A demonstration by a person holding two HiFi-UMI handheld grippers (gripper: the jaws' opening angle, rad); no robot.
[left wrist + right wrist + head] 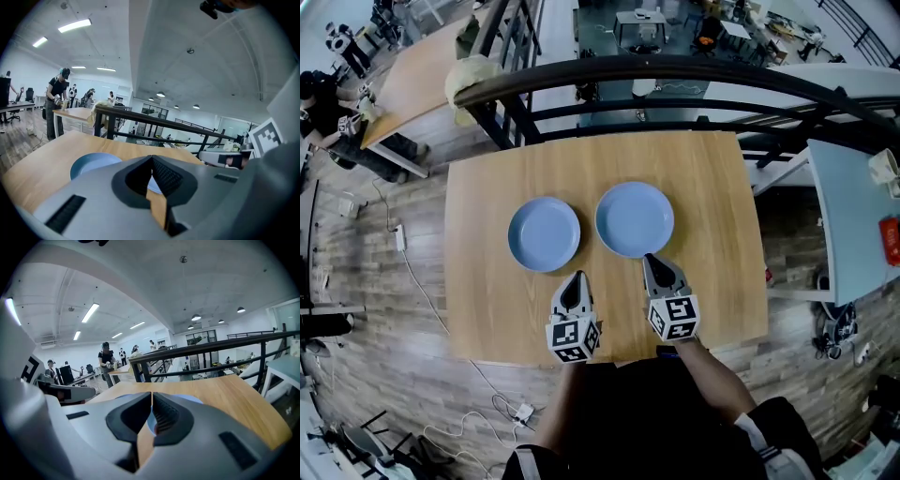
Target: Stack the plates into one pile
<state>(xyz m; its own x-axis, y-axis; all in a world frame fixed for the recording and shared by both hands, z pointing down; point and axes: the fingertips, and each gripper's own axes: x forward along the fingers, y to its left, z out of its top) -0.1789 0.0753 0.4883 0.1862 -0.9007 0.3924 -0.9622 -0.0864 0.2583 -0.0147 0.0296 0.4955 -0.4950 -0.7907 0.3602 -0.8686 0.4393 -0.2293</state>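
Left plate [544, 234] and right plate [635, 218] are laid apart, mid-frame on the table [712, 178].
Left gripper [577, 276] and right gripper [649, 258], just below them, are clenched on nothing. The plates seem hard, slippery, breakable; the near rim is best pinched.

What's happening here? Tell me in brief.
A person at a wooden table holds a gripper in each hand. Two blue plates lie side by side, apart, not yet stacked. The left gripper is shut and empty, just short of the left plate. The right gripper is also shut and empty, its tip at the near rim of the right plate.
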